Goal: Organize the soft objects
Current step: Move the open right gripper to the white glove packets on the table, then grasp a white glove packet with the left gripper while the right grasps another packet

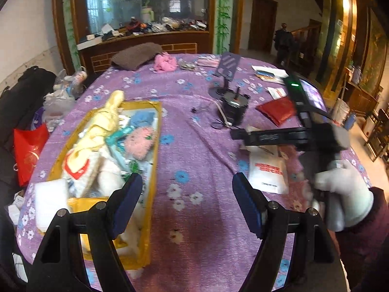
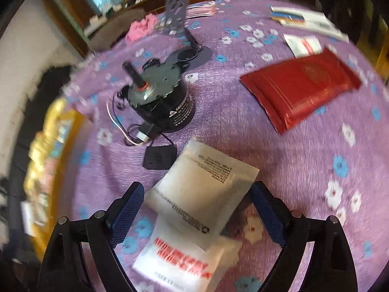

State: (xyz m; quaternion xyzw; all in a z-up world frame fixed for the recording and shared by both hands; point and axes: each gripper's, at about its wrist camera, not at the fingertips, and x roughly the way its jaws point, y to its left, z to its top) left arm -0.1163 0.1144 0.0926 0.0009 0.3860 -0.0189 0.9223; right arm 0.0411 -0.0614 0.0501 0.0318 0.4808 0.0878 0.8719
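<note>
Up close, the right gripper (image 2: 194, 209) has its blue-padded fingers (image 2: 126, 211) spread wide, one on each side of a white pouch (image 2: 201, 192) that lies on the purple flowered cloth (image 2: 304, 150). Neither pad clearly touches the pouch; the view is blurred, so contact cannot be settled. That pouch overlaps a second white packet (image 2: 180, 262) with red lettering, which sits nearer the camera. Just beyond the pouch lies a small black pad (image 2: 159, 158), and past it stands a black motor (image 2: 160, 102) with loose wires. To the right of the motor is a flat red packet (image 2: 301, 87).

Over on the other side, the left gripper (image 1: 187, 202) is also spread wide and holds nothing, hovering above bare cloth (image 1: 194, 146). Its left finger (image 1: 128, 202) overlaps the near corner of a yellow-edged box (image 1: 153, 150) filled with soft things: a pale yellow cloth (image 1: 107, 119), a pink knit piece (image 1: 142, 143), a blue piece (image 1: 143, 118) and white fabric (image 1: 109, 177). To the right, a white-gloved hand (image 1: 345, 189) grips the right tool over the white packet (image 1: 267, 172). At the far edge of the cloth lie a brown cushion (image 1: 136, 54) and a pink fluffy item (image 1: 165, 62).
</note>
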